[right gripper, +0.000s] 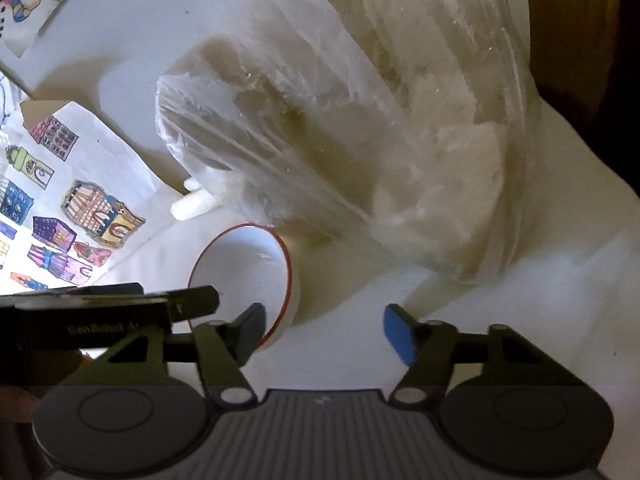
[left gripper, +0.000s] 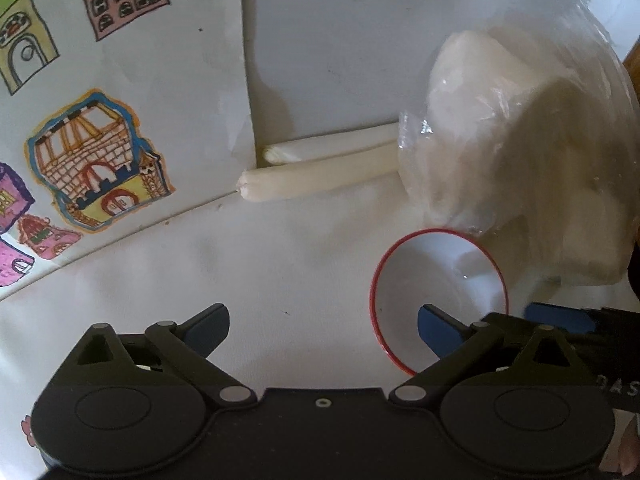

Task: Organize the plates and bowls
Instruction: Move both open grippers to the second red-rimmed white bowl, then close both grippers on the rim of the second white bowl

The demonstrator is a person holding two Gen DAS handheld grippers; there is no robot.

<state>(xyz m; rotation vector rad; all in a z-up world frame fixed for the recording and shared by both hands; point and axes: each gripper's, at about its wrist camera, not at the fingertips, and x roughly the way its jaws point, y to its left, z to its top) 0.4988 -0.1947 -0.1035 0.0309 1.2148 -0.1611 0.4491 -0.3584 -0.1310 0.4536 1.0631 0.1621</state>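
Approach to the first pick. A red-rimmed bowl [left gripper: 436,292] is seen on the white cloth [left gripper: 280,280], touching a plastic bag [left gripper: 520,160]. Left gripper [left gripper: 323,330] — jaws wide, one finger over the rim. Right gripper [right gripper: 325,334] — jaws partly open, empty. Rim closure is judged next.

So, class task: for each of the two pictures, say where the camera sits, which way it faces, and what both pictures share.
Left wrist view: on the left gripper, looking steeply down; jaws open, its right finger over the red-rimmed bowl.
Right wrist view: on the right gripper, angled down; jaws open, nothing between them, the left gripper at the left edge.
Shared: bowl, plastic bag, house drawings.
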